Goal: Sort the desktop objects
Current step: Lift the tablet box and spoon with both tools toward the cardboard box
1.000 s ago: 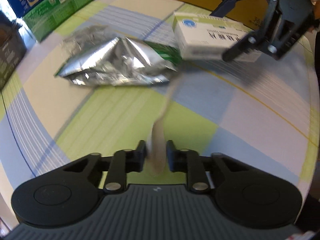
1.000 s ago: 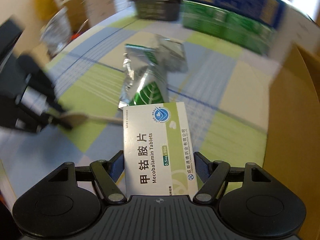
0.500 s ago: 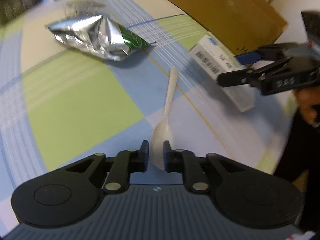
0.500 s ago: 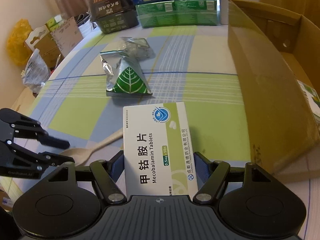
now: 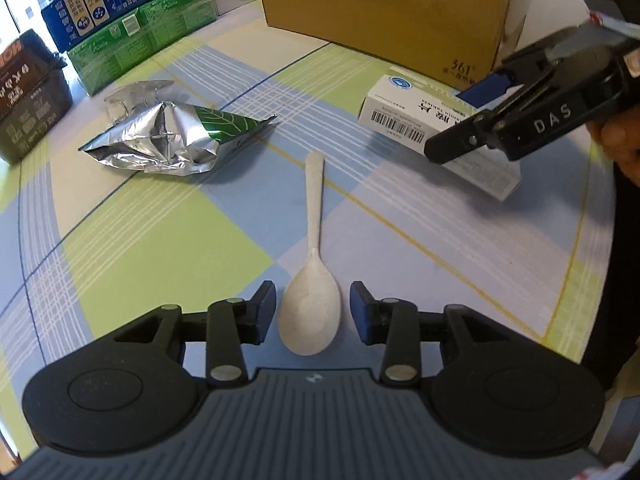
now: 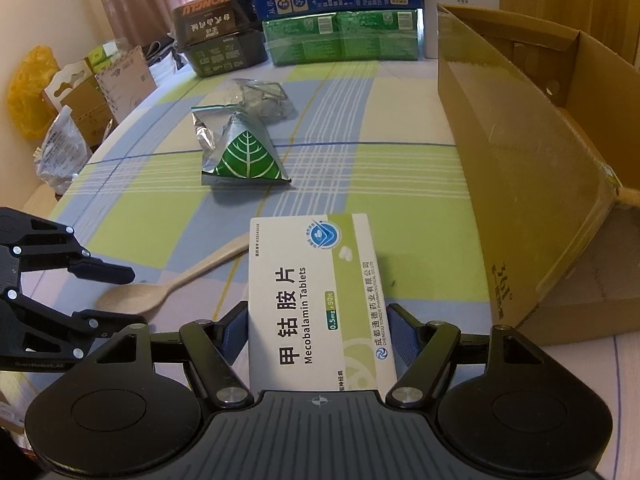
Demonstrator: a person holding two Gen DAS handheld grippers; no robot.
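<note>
A beige spoon (image 5: 316, 216) lies flat on the checked tablecloth (image 5: 140, 264), handle pointing away. Its bowl sits between the fingers of my left gripper (image 5: 313, 304), whose jaws are opening, with a gap on each side of the bowl. The right wrist view shows the same spoon (image 6: 176, 280) and the left gripper (image 6: 128, 300) around its bowl. My right gripper (image 6: 316, 328) is shut on a white and green tablet box (image 6: 316, 280), held just above the cloth. From the left wrist, that box (image 5: 404, 116) and the right gripper (image 5: 520, 120) are at the right.
A crumpled foil bag with a green leaf (image 5: 168, 140) (image 6: 244, 152) lies mid-table. An open cardboard box (image 6: 520, 160) (image 5: 384, 8) stands at the right. Stacked blue and green cartons (image 6: 340, 20) and a dark box (image 6: 216, 40) line the far edge.
The left jaws have parted from the spoon's bowl, and the spoon now lies flat on the cloth. The right gripper still holds the tablet box and has steadied near the cardboard box.
</note>
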